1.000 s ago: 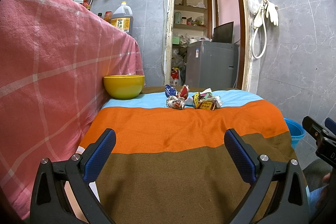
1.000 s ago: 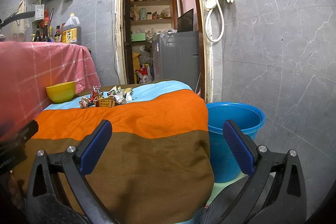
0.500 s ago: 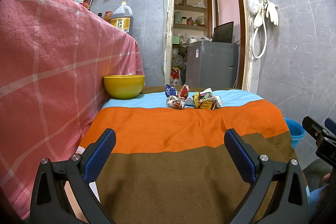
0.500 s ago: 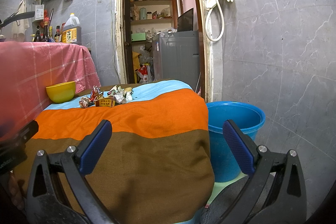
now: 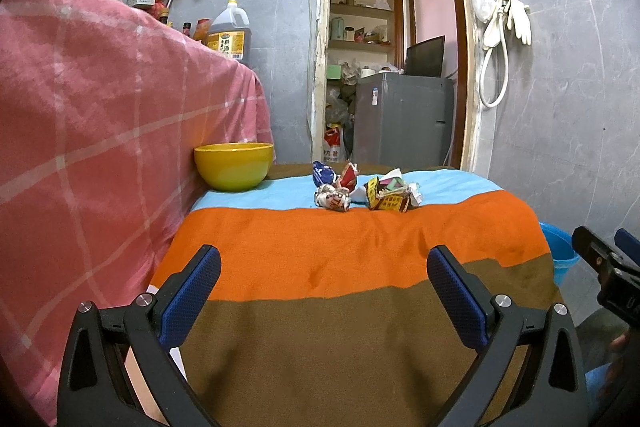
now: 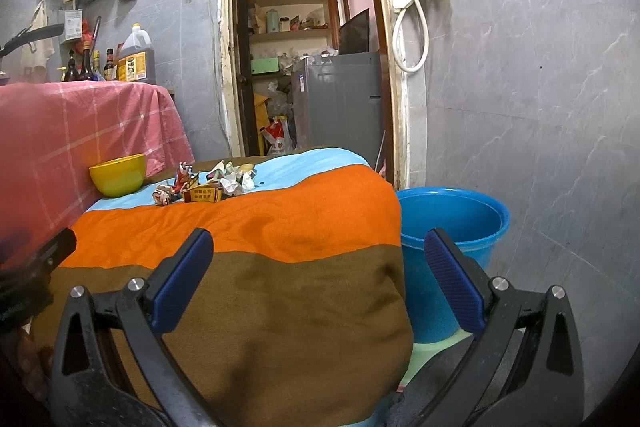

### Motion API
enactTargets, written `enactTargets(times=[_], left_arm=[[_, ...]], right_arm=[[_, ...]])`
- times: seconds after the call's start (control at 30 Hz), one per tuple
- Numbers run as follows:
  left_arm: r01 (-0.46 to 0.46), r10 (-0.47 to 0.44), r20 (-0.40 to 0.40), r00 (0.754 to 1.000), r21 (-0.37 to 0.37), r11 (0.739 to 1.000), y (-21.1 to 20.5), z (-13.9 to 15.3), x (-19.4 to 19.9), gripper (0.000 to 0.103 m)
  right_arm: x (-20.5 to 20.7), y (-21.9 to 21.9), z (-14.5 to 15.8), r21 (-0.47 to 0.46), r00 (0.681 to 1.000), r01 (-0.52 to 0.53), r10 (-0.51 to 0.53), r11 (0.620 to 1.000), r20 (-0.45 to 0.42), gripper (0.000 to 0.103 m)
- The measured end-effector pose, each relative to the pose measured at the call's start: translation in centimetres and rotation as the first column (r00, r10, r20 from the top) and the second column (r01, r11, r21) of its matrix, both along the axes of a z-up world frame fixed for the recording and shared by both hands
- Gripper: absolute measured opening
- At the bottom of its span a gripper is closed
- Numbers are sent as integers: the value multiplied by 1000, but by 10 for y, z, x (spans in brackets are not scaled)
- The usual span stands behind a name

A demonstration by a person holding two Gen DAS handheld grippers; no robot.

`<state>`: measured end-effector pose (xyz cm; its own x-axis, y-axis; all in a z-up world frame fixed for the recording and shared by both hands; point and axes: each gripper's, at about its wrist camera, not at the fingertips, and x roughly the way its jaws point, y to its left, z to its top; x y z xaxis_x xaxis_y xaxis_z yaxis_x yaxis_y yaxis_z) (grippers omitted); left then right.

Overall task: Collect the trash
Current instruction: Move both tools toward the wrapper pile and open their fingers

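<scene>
A small heap of crumpled paper and foil wrappers (image 5: 364, 189) lies on the pale blue stripe at the far end of the striped cloth-covered surface (image 5: 360, 259), close to the edge of the orange stripe. It includes a scrunched white-and-red printed ball (image 5: 331, 198) nearest the front left, a blue wrapper (image 5: 322, 171) and a red one (image 5: 347, 175) behind it, a flattened yellow-and-red carton (image 5: 387, 201), and crumpled white paper (image 6: 236, 182) on the right side. The pieces touch or overlap. A round blue plastic bucket (image 6: 452, 227) stands upright on the floor just beside the surface's right edge, its mouth open.
</scene>
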<state>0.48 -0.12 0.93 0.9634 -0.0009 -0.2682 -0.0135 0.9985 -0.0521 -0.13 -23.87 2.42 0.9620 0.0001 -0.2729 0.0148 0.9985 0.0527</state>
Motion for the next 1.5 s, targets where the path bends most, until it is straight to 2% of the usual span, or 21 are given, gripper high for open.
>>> enactTargets(times=[0.4,0.8,1.0,1.1,1.33,1.43,1.5], left_arm=[[-18,18,44,999,1,1000,7,27,38,101],[-49,45,113,993,33,998,22,54,95,101],[-32,28,89,996,45,998,25,59,126,101],[-30,28,47,998,50,998,25,56,143,101],[-22,20,-145,989,-15,1000,32,35,184,101],[-7,-1,-212,977,-35,999,35,25,194,101],[11,-22,-249,968,-46,999,35,20,200,100]], right_arm=[[34,8,31,-23,992,-66,68,998,106,103],[104,27,67,-24,969,-153,154,988,195,103],[149,33,65,-25,965,-219,220,975,141,103],[167,37,58,-33,965,-244,246,969,94,103],[200,43,26,-32,961,-263,259,964,-97,103],[211,44,14,-10,947,-285,280,959,-159,103],[220,44,5,19,930,-308,306,951,-205,98]])
